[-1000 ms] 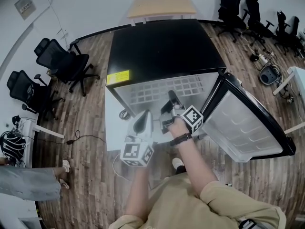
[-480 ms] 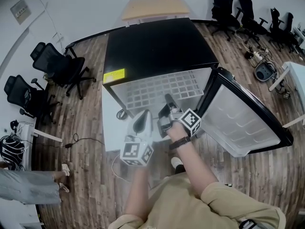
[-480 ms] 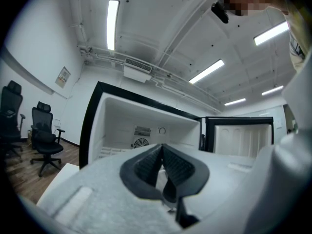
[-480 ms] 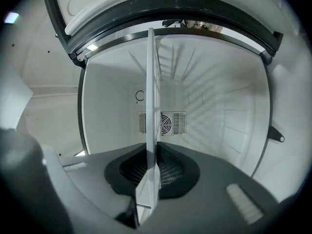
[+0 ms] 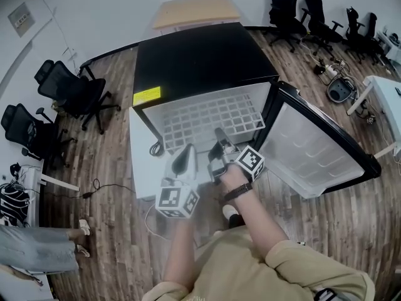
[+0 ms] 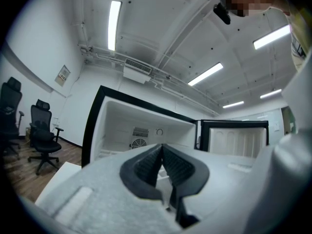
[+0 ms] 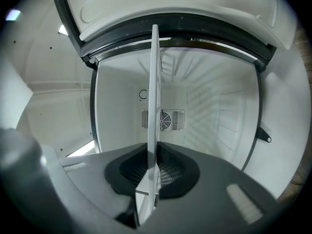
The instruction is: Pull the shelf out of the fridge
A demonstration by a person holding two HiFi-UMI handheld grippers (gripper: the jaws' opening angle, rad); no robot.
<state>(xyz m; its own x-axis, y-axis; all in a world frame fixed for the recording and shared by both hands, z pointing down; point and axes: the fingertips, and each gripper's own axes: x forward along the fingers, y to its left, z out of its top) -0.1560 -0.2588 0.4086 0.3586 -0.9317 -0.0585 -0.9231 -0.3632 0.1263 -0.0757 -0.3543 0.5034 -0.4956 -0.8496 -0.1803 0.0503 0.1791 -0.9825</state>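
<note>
The shelf [image 5: 210, 119], a white wire grid, juts partway out of the open fridge [image 5: 207, 58], its front edge toward the person and its back part under the black top. The right gripper [image 5: 219, 142] is clamped on that front edge. In the right gripper view the shelf [image 7: 155, 96] shows edge-on as a thin white strip that runs from the pinched dark pads of the right gripper [image 7: 155, 168] into the white compartment, toward a round fan vent [image 7: 164, 120] on the back wall. The left gripper [image 5: 185, 158] hangs just beside the right one, on its left, in front of the shelf's edge and off it. In the left gripper view the jaws of the left gripper [image 6: 162, 156] are pressed together with nothing between them, and they point at the fridge's open front. The door [image 5: 313, 149] stands swung wide at the fridge's right, its white inner liner facing up. A yellow label [image 5: 147, 96] sits on the top's front left corner. Office chairs [image 5: 69, 93] stand on the wood floor [image 5: 113, 224] at the left, and a light wooden table [image 5: 195, 11] stands behind the fridge, at the wall.
</note>
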